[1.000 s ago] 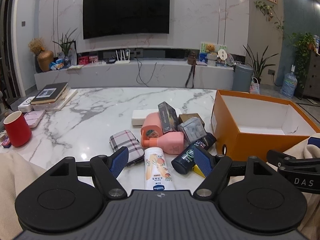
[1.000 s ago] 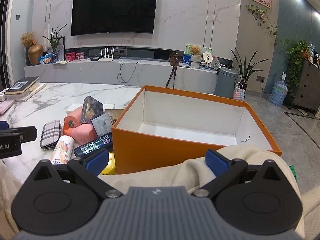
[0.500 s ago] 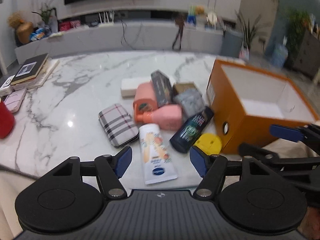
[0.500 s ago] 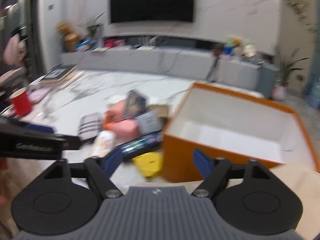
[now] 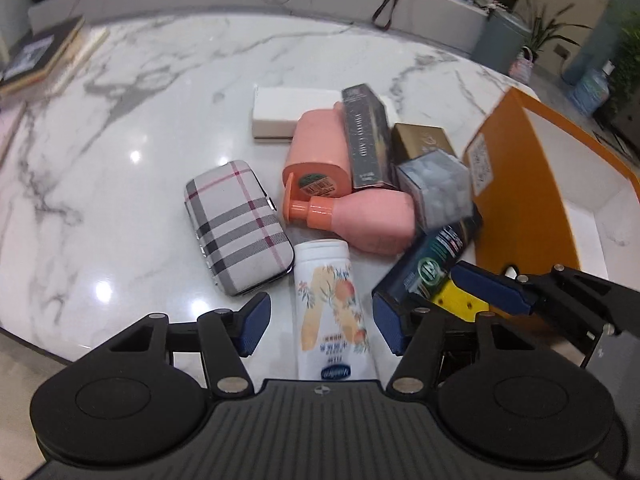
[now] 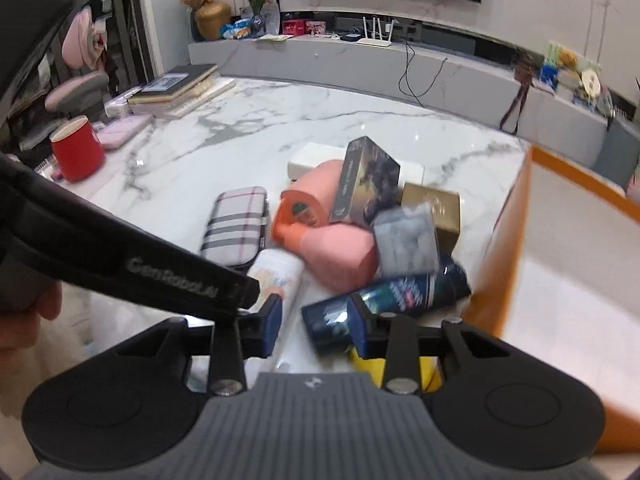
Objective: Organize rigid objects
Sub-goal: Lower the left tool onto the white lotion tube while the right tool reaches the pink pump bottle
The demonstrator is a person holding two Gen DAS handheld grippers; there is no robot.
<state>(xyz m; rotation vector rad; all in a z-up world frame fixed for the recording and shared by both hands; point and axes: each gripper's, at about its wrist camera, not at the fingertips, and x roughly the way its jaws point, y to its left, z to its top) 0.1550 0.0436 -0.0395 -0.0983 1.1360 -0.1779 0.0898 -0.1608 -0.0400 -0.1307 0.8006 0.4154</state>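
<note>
Left tongs [image 5: 320,322]: now lowered astride tube [image 5: 330,312], closing, pads clear.
Right tongs [image 6: 316,326]: swung to ten o'clock, closing, empty; box [image 6: 500,256] unfilled.

Both grippers lowered from room-facing to the table pile: left gripper [image 5: 320,322] closing astride lotion tube [image 5: 330,312]; right gripper [image 6: 316,328] narrowing.

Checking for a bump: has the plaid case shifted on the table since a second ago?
No. The plaid case still lies just left of the pink pump bottle, as before; only the cameras moved.
</note>
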